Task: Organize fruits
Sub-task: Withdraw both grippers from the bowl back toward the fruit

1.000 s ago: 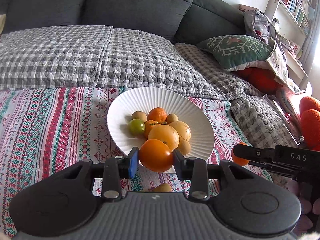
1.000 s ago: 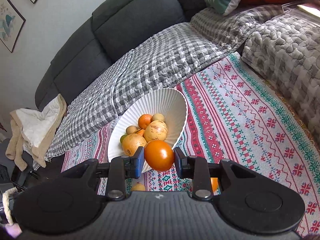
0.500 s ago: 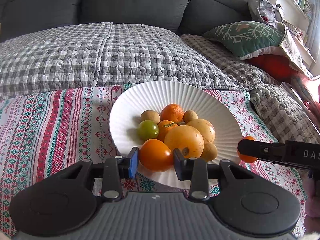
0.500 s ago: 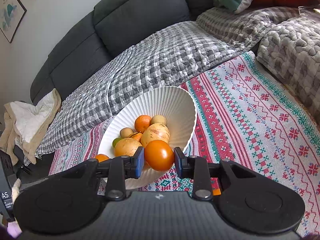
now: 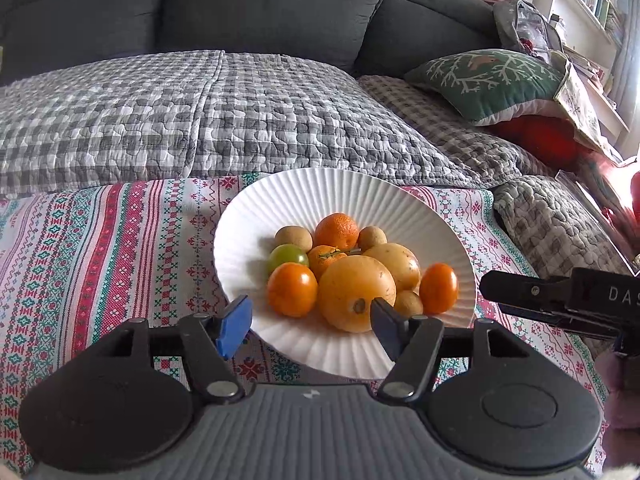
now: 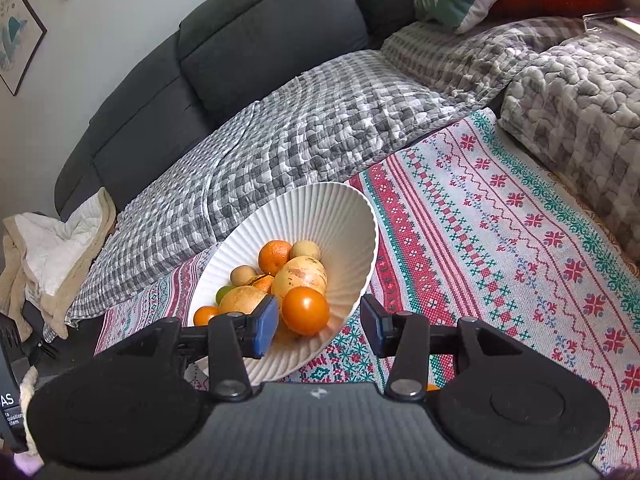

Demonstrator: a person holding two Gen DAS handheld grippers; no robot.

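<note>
A white ribbed bowl (image 5: pixel 400 200) (image 6: pixel 340 216) stands on the patterned cloth and holds several fruits. An orange tomato (image 5: pixel 292 289) lies at the pile's front left, just beyond my left gripper (image 5: pixel 310 322), which is open and empty. A second orange tomato (image 5: pixel 438 288) (image 6: pixel 305 310) lies at the bowl's right side, between the jaws of my right gripper (image 6: pixel 318 328), which is open and apart from it. Large yellow fruits (image 5: pixel 356 298), mandarins (image 5: pixel 336 231), a green tomato (image 5: pixel 287 256) and small brown fruits fill the rest.
The patterned cloth (image 5: pixel 100 248) (image 6: pixel 500 240) covers the surface. A sofa with a checked quilt (image 5: pixel 200 112) lies behind. Cushions (image 5: pixel 488 80) and shelves stand at the right. My right gripper's body (image 5: pixel 560 300) reaches in beside the bowl. A small orange fruit (image 6: pixel 433 387) peeks under my right gripper.
Both grippers opened and let go of their orange tomatoes, which now rest in the bowl. Both grippers moved closer to the bowl beforehand.
</note>
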